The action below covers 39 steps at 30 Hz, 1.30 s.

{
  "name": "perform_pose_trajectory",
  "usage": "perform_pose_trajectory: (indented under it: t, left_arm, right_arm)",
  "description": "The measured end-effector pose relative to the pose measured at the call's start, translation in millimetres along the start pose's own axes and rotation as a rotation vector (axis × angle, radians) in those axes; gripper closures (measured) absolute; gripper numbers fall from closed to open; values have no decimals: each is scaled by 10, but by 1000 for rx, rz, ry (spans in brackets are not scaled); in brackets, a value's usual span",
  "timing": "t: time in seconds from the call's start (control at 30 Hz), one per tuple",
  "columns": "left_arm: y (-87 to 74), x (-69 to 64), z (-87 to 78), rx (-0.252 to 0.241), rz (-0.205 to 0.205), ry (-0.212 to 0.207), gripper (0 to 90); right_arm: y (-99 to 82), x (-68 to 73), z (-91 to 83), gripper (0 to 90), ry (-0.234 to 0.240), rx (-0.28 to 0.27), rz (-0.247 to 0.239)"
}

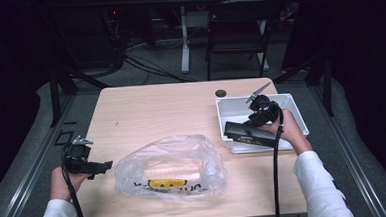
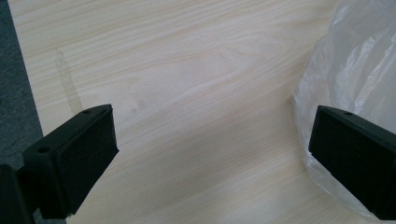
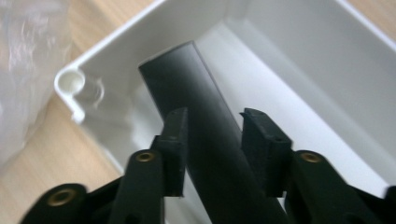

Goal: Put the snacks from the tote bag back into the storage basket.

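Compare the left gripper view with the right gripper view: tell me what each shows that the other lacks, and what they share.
Left gripper view alone: the left hand-held gripper, jaws wide apart over bare wood with nothing between them, and dark floor past the table edge. Right gripper view alone: the white bin and a long black box between the right hand-held gripper jaws, which press its sides. Shared: the wooden table and the clear plastic bag.

Small dark disc (image 1: 220, 93) and folding chair (image 1: 237, 31) beyond.
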<state>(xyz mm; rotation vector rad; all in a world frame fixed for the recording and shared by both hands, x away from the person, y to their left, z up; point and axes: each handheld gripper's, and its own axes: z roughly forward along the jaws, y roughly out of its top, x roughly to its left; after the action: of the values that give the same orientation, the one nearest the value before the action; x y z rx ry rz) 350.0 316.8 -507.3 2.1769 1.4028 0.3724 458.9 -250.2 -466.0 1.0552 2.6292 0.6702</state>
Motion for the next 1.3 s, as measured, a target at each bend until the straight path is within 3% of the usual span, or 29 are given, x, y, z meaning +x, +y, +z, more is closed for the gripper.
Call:
perform_pose_trajectory:
  t: [0.13, 0.27, 0.5, 0.63, 0.83, 1.23, 1.3]
  left_arm:
    - [2, 1, 4, 3, 2, -1, 9]
    - [0, 0, 8, 1, -3, -3, 9]
    - [-5, 10, 8, 5, -2, -3, 9]
    - [-3, 5, 13, 4, -3, -5, 9]
    - [-5, 5, 15, 4, -4, -6, 9]
    - [-2, 6, 15, 4, 0, -5, 9]
    - [-3, 6, 14, 4, -2, -4, 9]
  right_arm:
    - [59, 20, 56, 812, -34, -54, 55]
    - [120, 33, 151, 886, -78, -65, 98]
    - [218, 41, 420, 899, -104, -43, 160]
    - [271, 47, 522, 899, -126, -26, 165]
    - [305, 53, 672, 900, -104, -7, 188]
    - [315, 122, 715, 896, -79, -7, 197]
    - [314, 123, 706, 896, -75, 7, 181]
